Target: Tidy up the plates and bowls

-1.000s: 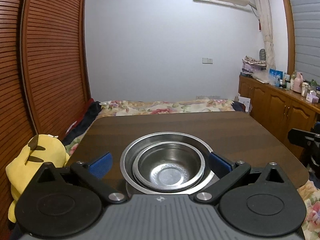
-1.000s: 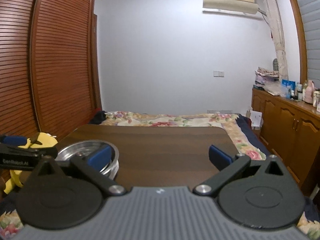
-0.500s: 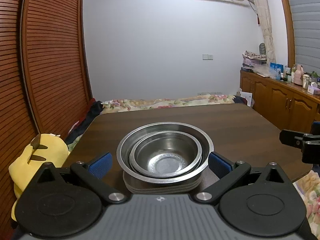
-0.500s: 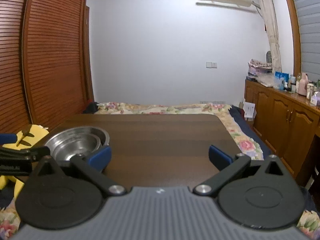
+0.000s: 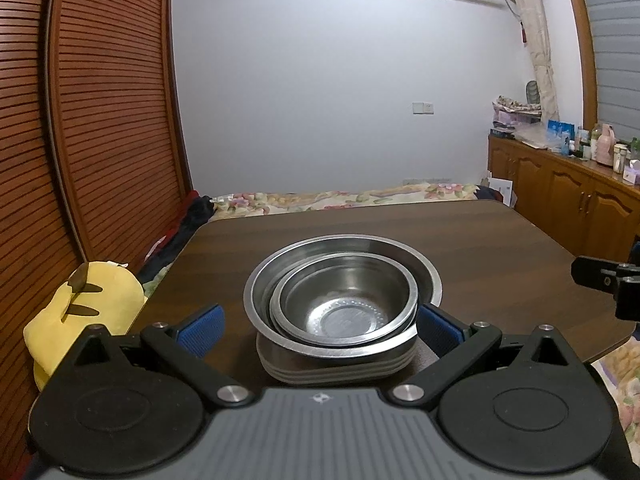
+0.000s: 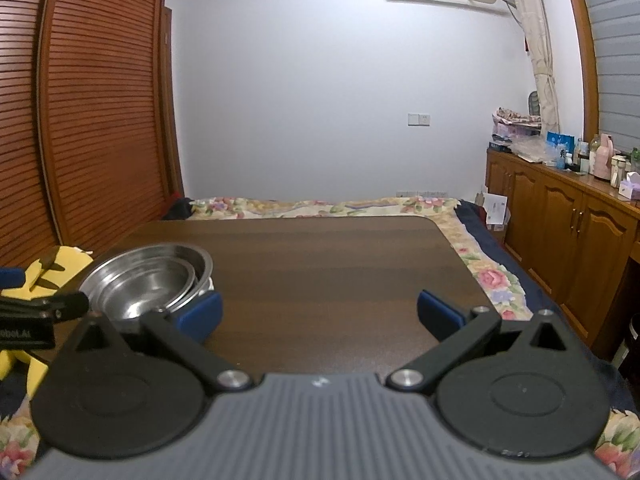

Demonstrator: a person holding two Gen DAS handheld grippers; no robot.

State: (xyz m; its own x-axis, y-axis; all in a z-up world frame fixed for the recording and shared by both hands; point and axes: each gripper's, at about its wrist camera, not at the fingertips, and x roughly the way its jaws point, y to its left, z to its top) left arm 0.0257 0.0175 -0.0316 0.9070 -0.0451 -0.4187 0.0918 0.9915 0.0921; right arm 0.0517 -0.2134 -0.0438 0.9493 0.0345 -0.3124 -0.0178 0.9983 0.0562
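2 steel bowls (image 5: 344, 300) sit nested on a stack of plates (image 5: 340, 368) near my edge of the table (image 5: 480, 240); my left tool (image 5: 318, 326) straddles them, spread wide and touching nothing. My right tool (image 6: 320, 314) hangs released over bare table.

We count the dishes.
Two steel bowls (image 5: 344, 300) nested at frame centre; beneath, we see roughly four stacked plates (image 5: 336, 370).

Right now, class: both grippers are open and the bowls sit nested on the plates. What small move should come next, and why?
Probably ease both grippers back and stop. The small bowl already nests in the large bowl, which sits on the plates. The left gripper and right gripper hold nothing, and the table shows nothing else to sort.
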